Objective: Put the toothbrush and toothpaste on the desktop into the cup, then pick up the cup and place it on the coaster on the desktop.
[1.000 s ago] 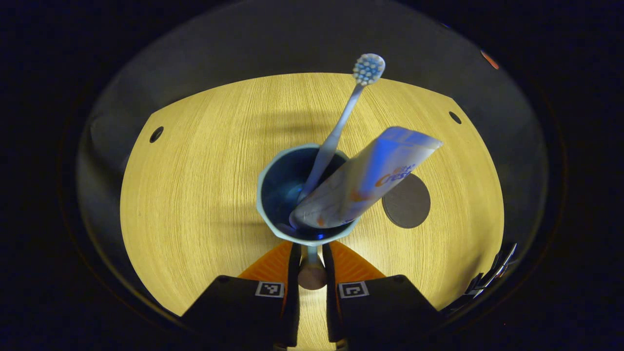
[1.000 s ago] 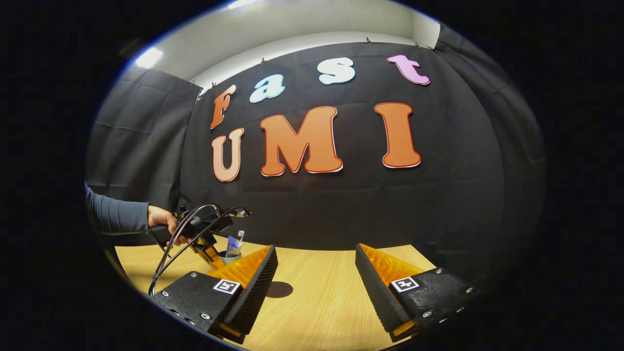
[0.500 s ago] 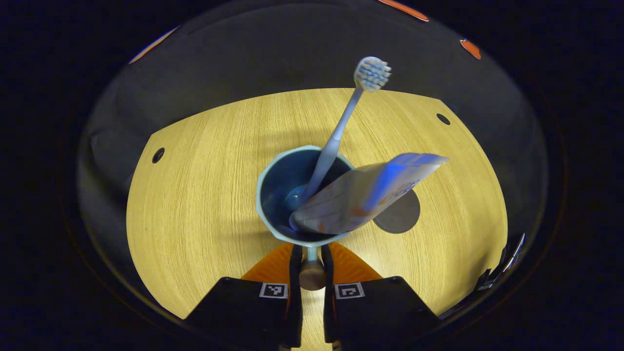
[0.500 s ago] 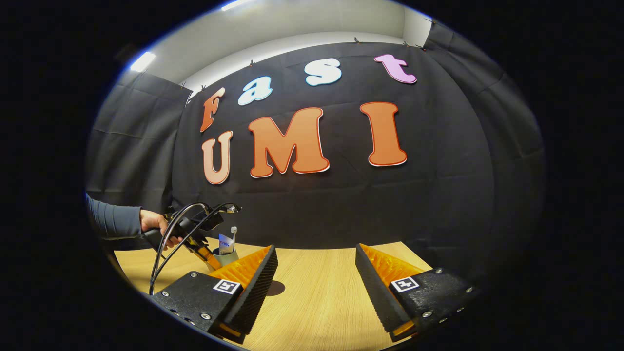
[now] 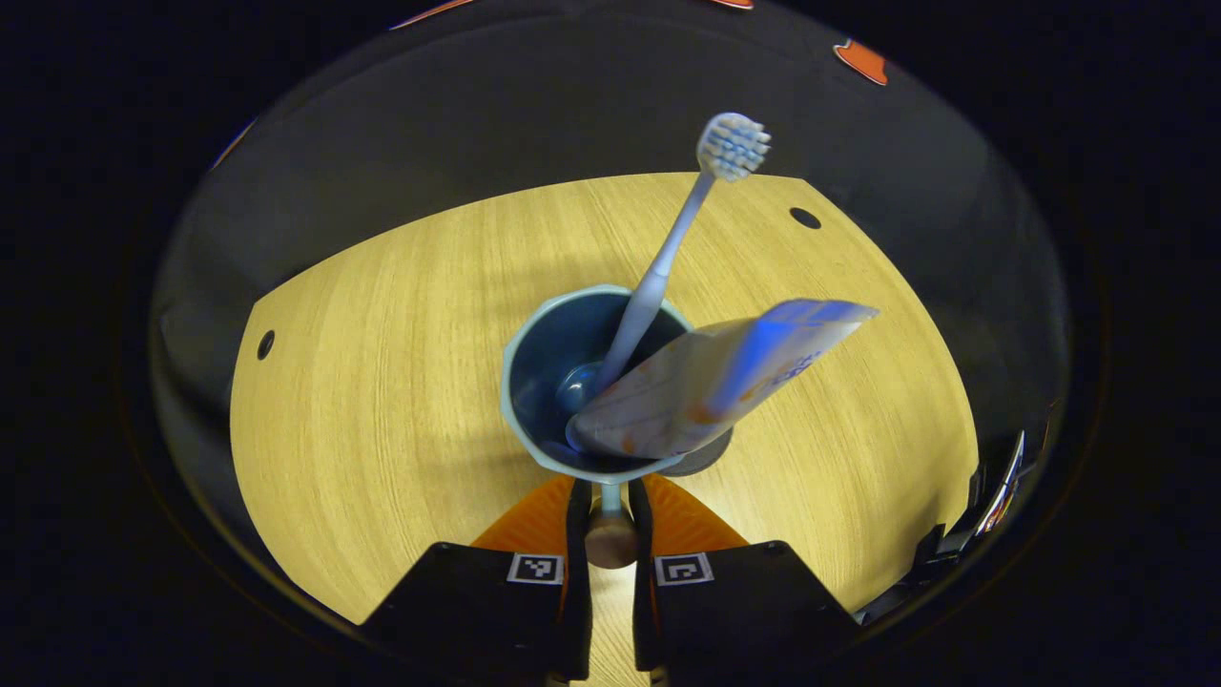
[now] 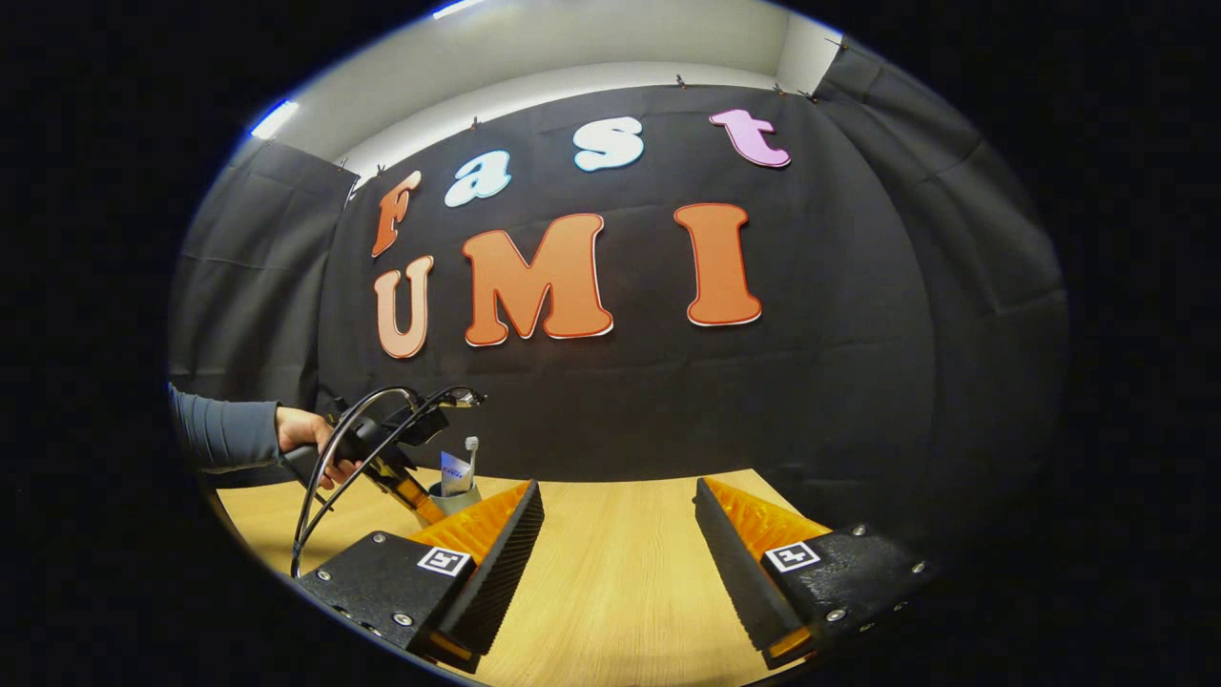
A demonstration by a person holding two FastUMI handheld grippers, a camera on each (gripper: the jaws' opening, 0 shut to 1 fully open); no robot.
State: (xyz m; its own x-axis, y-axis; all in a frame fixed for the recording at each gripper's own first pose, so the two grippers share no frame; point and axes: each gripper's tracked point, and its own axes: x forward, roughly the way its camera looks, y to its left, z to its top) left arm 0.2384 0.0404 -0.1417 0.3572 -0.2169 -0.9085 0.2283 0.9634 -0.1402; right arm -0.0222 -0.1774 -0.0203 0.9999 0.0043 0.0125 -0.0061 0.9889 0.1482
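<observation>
Wooden desktop (image 5: 382, 382) lies beyond the left gripper (image 5: 608, 510), clamped on the cup (image 5: 534, 382) handle; toothbrush (image 5: 668, 258) and toothpaste (image 5: 715, 382), print blurred, lean right. Right gripper (image 6: 618, 534) gapes wide.

Light wood-grain desktop (image 5: 382, 382), small round holes near edges; dark round coaster (image 5: 704, 460) lies flat on it.

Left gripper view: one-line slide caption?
Left gripper pinches the cup rim, toothbrush and toothpaste inside, above the coaster.
</observation>
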